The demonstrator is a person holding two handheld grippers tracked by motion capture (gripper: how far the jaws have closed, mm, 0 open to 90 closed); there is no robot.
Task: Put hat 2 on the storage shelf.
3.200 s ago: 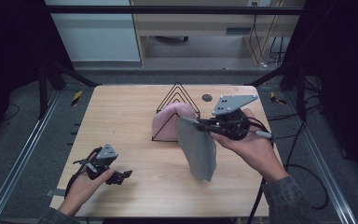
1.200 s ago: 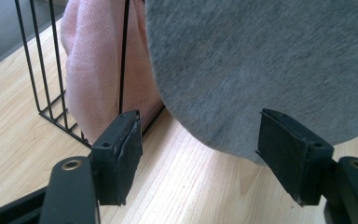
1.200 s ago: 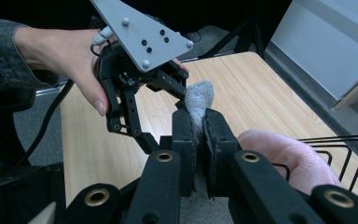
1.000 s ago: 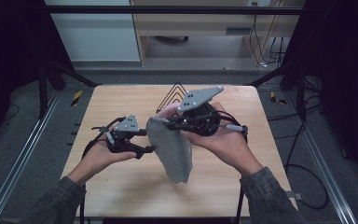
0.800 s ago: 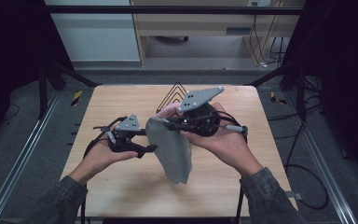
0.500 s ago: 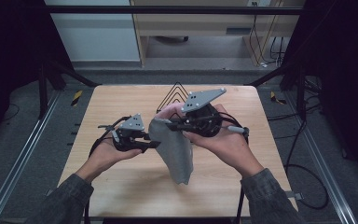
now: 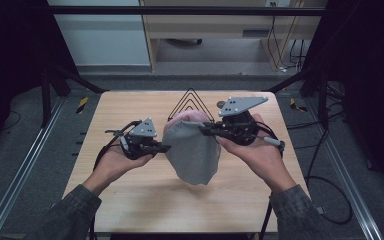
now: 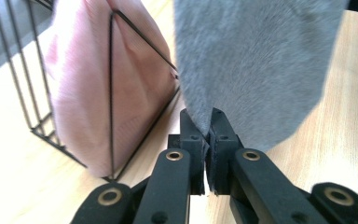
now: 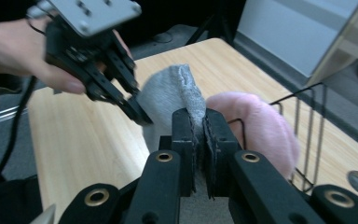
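Above the bench, a grey cloth is held between both tools: left tool, just clenched on its left edge, right tool clamped on its right.

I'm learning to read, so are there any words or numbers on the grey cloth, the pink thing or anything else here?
None: no words, numbers or labels can be read.
Grey cloth: plain.
Pink cloth in the wire rack: plain.
Grey plates on the claws: only screw holes.
Yellow-and-black striped marker on the floor: no letters.
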